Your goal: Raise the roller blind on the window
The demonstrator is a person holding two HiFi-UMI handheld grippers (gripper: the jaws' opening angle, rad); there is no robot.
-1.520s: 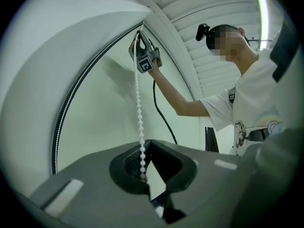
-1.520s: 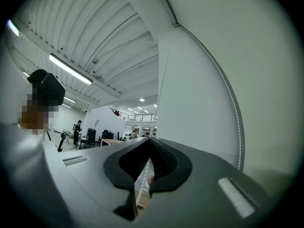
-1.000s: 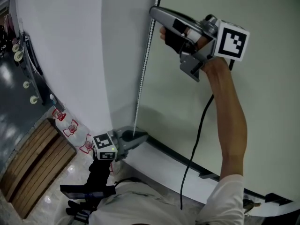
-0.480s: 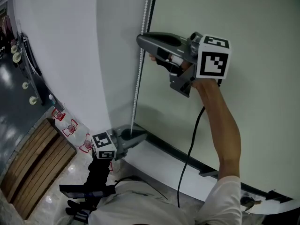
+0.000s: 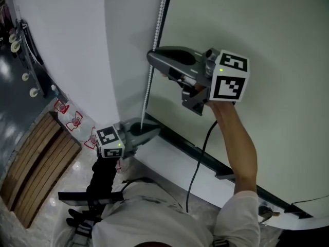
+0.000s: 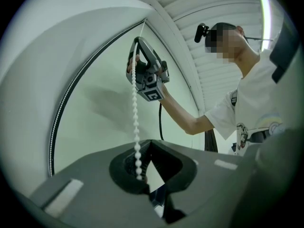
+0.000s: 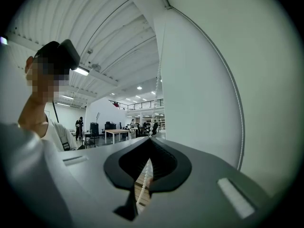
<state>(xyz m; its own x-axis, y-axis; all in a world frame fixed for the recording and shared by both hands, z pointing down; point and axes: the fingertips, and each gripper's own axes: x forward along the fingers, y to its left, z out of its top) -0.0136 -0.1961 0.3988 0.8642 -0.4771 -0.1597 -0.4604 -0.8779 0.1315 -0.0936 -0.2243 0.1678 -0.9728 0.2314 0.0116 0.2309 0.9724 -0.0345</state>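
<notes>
A white bead chain (image 5: 156, 32) hangs along the seam between the white blind (image 5: 67, 45) and the pale green wall (image 5: 277, 40). My right gripper (image 5: 150, 58) is held level at mid height and is shut on the chain, which rises above the closed tips (image 7: 156, 99). Lower down, my left gripper (image 5: 156, 131) has its tips together. In the left gripper view the chain (image 6: 135, 108) drops straight from the right gripper (image 6: 135, 46) into the hollow behind those tips. Whether its pads pinch the beads is hidden.
A black cable (image 5: 198, 158) hangs from the right gripper down past my arm. A dark rail (image 5: 216, 169) runs along the foot of the wall. A slatted wooden bench (image 5: 36, 158) stands on the floor at lower left. The second chain strand (image 6: 54, 137) follows the blind's edge.
My right gripper has come down along the chain towards the left gripper, staying shut. The left gripper has stayed about where it was, at the chain's lower end.
</notes>
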